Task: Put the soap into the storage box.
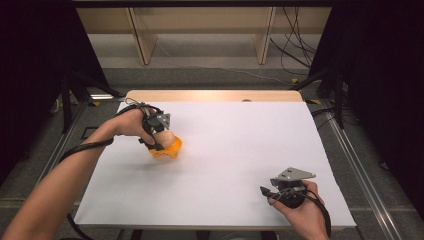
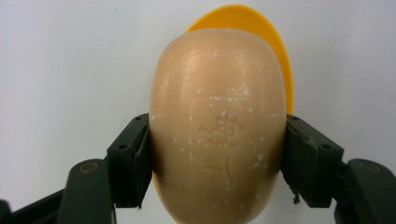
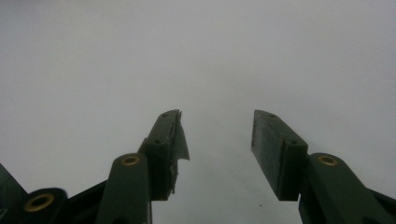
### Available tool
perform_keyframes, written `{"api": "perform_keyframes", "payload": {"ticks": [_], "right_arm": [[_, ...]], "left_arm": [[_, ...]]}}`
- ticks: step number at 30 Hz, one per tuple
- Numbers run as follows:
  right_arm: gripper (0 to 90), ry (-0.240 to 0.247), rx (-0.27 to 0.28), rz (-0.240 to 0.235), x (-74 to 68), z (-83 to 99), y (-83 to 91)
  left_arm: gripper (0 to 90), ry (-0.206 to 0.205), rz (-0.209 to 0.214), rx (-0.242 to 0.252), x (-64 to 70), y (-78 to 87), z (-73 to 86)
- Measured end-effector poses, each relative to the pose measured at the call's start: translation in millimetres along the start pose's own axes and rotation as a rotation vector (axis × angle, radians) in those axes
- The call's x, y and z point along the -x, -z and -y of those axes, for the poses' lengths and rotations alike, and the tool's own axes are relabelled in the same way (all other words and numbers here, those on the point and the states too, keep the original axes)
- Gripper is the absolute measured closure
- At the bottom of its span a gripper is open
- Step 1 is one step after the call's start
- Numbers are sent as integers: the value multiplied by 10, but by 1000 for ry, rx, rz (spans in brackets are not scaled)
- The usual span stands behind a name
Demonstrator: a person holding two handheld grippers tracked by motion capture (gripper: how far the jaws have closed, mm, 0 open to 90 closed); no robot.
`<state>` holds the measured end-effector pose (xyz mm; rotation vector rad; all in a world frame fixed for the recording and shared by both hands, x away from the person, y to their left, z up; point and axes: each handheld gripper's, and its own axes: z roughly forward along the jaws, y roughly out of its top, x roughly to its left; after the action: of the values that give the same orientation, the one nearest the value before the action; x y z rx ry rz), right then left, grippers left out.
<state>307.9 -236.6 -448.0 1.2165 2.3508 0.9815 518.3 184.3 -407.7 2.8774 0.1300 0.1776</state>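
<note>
**Left gripper clamped on a bar of soap over its yellow dish; right gripper spread and empty**

The left gripper (image 2: 217, 161) pinches a beige oval soap bar (image 2: 218, 126) across its width, one black jaw pressed flat against each long side. An embossed mark shows on the bar's upper face, with pale flecks scattered over it. Behind and beneath the bar lies a yellow soap dish (image 2: 275, 42), its rim curving out past the bar's far end. In the high view the left gripper (image 1: 159, 134), soap bar (image 1: 166, 137) and dish (image 1: 170, 149) sit together on the white table surface (image 1: 235, 150), near its left edge and closer to the far edge than the near one. The right gripper (image 3: 217, 151) has its jaws spread apart, with bare white surface between them. In the high view the right gripper (image 1: 267, 193) is held by a hand (image 1: 300, 210) near the near right corner of the surface, well apart from the dish.
</note>
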Motion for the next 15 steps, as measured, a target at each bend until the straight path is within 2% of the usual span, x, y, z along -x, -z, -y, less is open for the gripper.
{"api": "perform_keyframes", "payload": {"ticks": [2,3,5,6,15], "right_arm": [[529,3,-1,3,1,-1,-2],[528,3,-1,3,0,-1,-2],[529,-11,-5,8,-9,2,5],[528,-11,-6,8,-9,2,5],[527,-14,-11,11,-12,3,6]], "left_arm": [[322,15,2,-2,6,-11,1],[322,0,-5,-5,-5,-13,-4],[322,-2,-4,-10,-9,-18,-8],[322,8,0,-10,-2,-21,-8],[322,7,-2,-12,-12,-23,-19]]}}
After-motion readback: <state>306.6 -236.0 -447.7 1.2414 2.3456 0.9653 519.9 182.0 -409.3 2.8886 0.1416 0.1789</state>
